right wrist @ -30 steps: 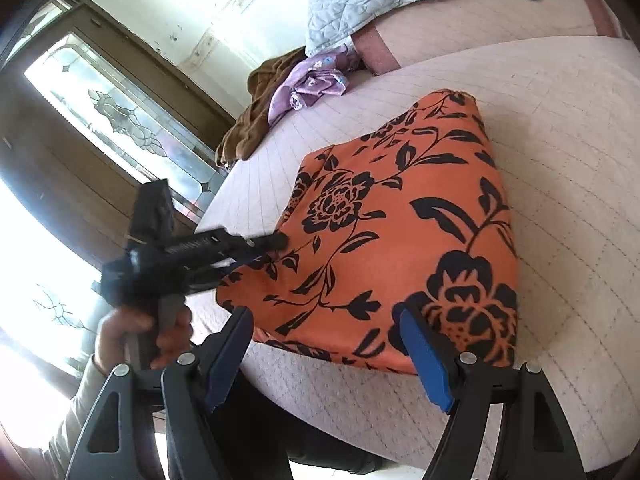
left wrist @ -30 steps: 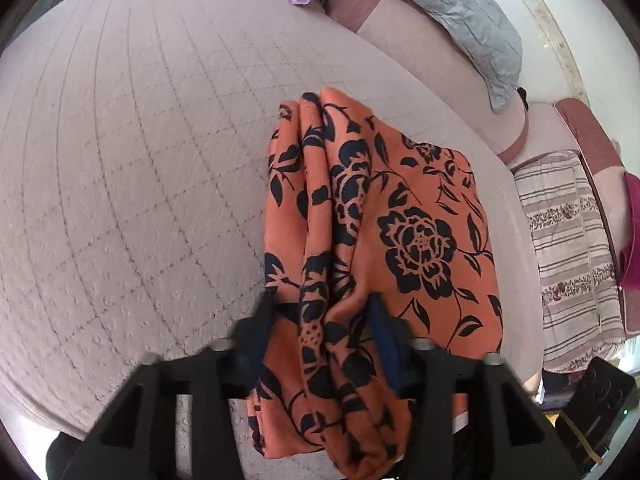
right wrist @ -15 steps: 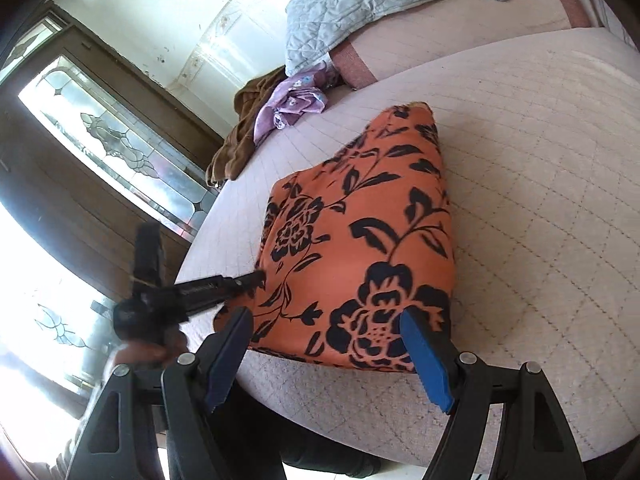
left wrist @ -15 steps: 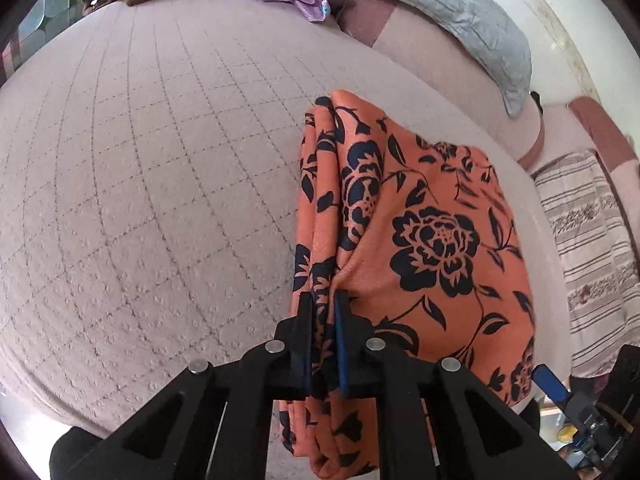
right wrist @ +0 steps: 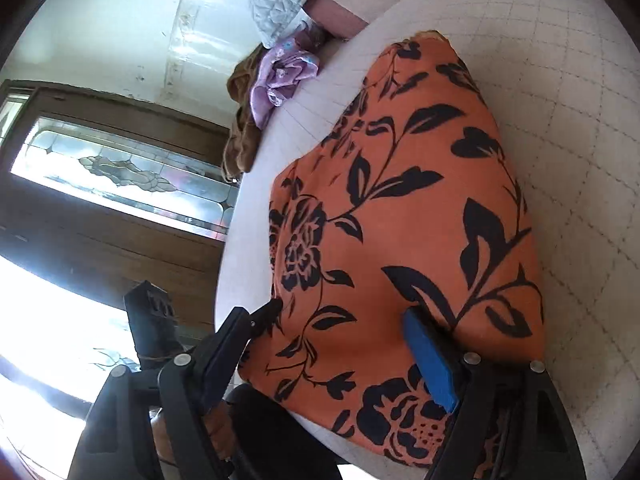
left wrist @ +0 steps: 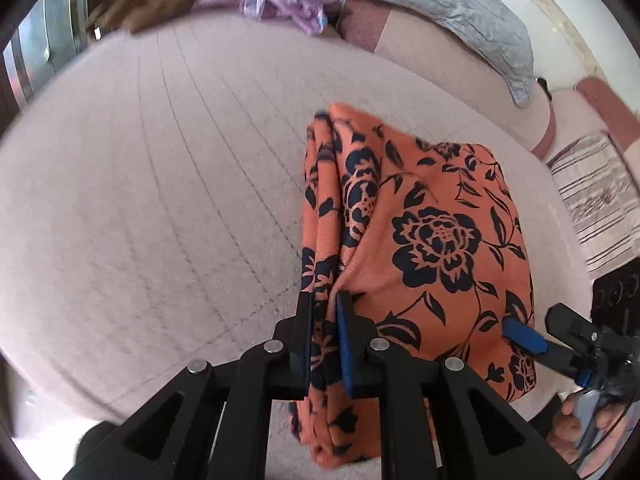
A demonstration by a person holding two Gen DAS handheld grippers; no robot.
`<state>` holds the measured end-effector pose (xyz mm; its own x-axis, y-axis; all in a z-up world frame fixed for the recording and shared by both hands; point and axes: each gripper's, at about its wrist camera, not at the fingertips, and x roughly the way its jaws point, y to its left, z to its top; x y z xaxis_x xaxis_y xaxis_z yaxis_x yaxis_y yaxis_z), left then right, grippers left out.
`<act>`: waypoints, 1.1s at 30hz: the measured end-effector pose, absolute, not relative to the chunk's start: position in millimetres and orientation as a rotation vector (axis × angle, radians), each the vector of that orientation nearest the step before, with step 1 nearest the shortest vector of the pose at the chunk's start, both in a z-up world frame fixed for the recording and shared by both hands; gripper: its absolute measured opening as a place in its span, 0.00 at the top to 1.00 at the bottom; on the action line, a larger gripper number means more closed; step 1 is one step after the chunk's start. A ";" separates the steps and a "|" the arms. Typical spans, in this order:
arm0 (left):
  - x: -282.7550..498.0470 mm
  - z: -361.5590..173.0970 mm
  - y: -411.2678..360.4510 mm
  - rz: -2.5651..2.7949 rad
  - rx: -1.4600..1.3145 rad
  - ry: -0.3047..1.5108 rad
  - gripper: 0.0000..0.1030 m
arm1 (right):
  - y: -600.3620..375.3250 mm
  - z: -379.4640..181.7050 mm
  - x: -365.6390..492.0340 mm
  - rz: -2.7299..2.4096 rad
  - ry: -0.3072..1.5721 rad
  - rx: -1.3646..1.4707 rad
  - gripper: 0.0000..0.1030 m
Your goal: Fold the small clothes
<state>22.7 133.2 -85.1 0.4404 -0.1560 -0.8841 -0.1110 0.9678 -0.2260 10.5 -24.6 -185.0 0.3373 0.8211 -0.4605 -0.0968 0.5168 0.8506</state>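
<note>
Left tool [left wrist: 325, 334] is clamped tight on the bunched near-left edge of the orange floral garment [left wrist: 436, 240], jaws having just been closing on the cloth. Right tool [right wrist: 348, 344] gapes wide over the near-right corner, gripping nothing yet, its blue pad [right wrist: 430, 356] resting on the fabric. Risk: a 1-sided lift could drag the layers askew, and the slippery cloth may slide off the bed [left wrist: 160, 200] edge, where it already overhangs. It's orange with black flowers, folded in several layers, left side rumpled.
</note>
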 end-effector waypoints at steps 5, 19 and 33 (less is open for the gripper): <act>16.6 -35.0 103.7 -0.045 -0.199 0.980 0.58 | -25.0 -187.5 7.4 0.708 1.059 0.833 0.21; 58.9 -108.2 84.3 0.012 -0.161 1.115 0.47 | -56.0 -147.8 24.0 0.742 1.009 0.841 0.20; 39.2 -81.5 72.8 0.003 -0.096 1.046 0.47 | -39.5 -185.3 92.5 0.639 1.153 0.819 0.21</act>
